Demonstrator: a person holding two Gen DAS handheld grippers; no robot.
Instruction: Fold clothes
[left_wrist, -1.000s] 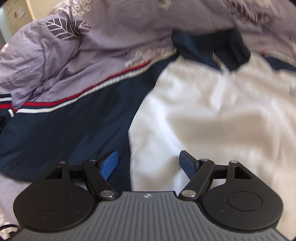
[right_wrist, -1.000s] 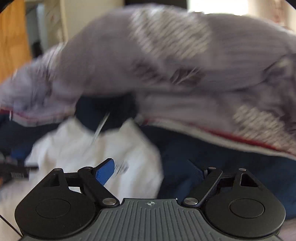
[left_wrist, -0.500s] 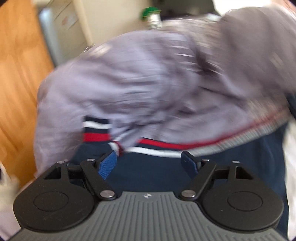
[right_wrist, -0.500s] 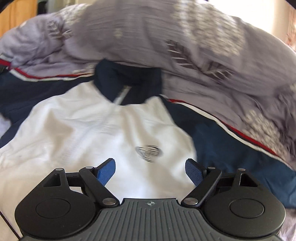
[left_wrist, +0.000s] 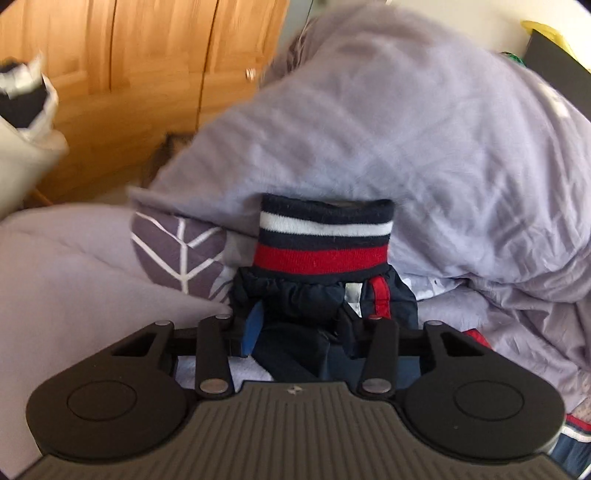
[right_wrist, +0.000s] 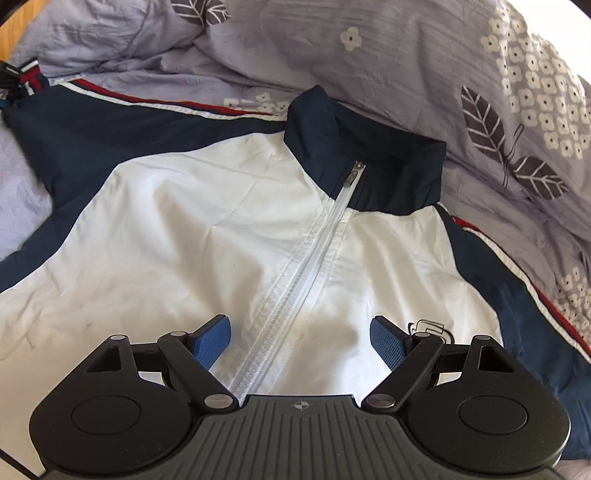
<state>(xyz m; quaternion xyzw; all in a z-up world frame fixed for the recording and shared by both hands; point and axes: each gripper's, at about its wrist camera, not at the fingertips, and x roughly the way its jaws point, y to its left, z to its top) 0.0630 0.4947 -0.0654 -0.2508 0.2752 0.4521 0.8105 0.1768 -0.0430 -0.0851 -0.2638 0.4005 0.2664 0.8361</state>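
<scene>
A white and navy zip-up jacket (right_wrist: 207, 236) lies front-up on the bed, its navy collar (right_wrist: 369, 155) at the far side. Its left sleeve runs out to the upper left and ends in a cuff striped navy, white and red (left_wrist: 323, 240). My left gripper (left_wrist: 306, 332) is shut on the gathered navy sleeve fabric (left_wrist: 295, 321) just below that cuff. My right gripper (right_wrist: 300, 338) is open and empty, low over the white chest, with the zipper (right_wrist: 295, 280) between its blue pads.
A rumpled lilac duvet with leaf and flower prints (right_wrist: 461, 66) is heaped behind the jacket and over the right sleeve's edge. The duvet also rises behind the cuff (left_wrist: 424, 140). A wooden wardrobe (left_wrist: 129, 66) stands at the far left.
My left gripper swung left along the sleeve and closed on the fabric by the cuff. My right gripper moved over the middle of the chest and stayed open.
</scene>
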